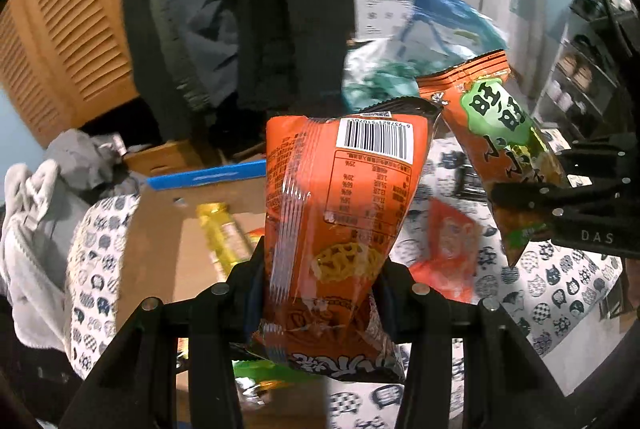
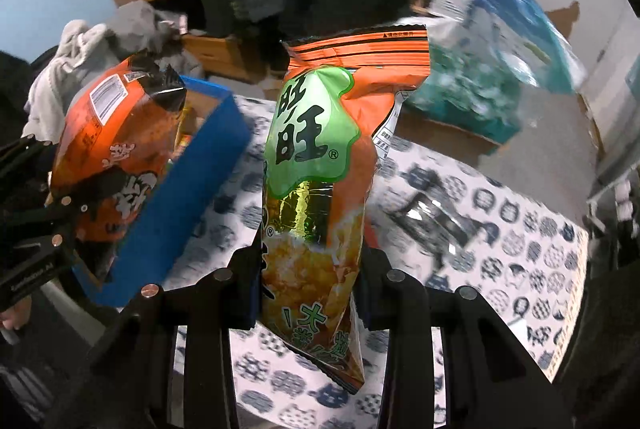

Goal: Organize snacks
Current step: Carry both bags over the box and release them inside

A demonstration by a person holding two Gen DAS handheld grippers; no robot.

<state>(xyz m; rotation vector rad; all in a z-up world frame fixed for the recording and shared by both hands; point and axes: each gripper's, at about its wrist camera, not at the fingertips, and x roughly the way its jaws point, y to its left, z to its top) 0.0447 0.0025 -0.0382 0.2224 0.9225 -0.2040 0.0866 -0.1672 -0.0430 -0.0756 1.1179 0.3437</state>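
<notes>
**Two packets up, one in each gripper, box off to the side**

Two snack packets are off the cloth at once, and I think that is the reason for how I hold them: each is pinched near its lower end so the rest of the bag stands clear of the fingers and can be dropped into the cardboard box (image 1: 168, 213) without my tools fouling its blue edge (image 2: 192, 181).

My left gripper (image 1: 320, 293) is clamped on the orange noodle packet (image 1: 340, 197), which fills the middle of the left wrist view. Its long axis runs roughly up the frame, leaning a little right, with the barcode and black crimped end toward the top and the printed bottom end hanging below the jaws. I see its back face.

My right gripper (image 2: 308, 281) is squeezed tight on the orange-and-green rice cracker packet (image 2: 320, 169), centre of the right wrist view. It stands nearly upright in the frame, striped tear seal at the top, lower end poking down past the fingers, front face toward the camera.

Each view catches the other packet at its edge: the cracker bag upper right in the left view, the noodle bag left of centre in the right view, over the box. A yellow snack (image 1: 220, 233) already lies in the box, and a red packet (image 1: 452, 249) lies on the cat-print cloth (image 2: 500, 269).
</notes>
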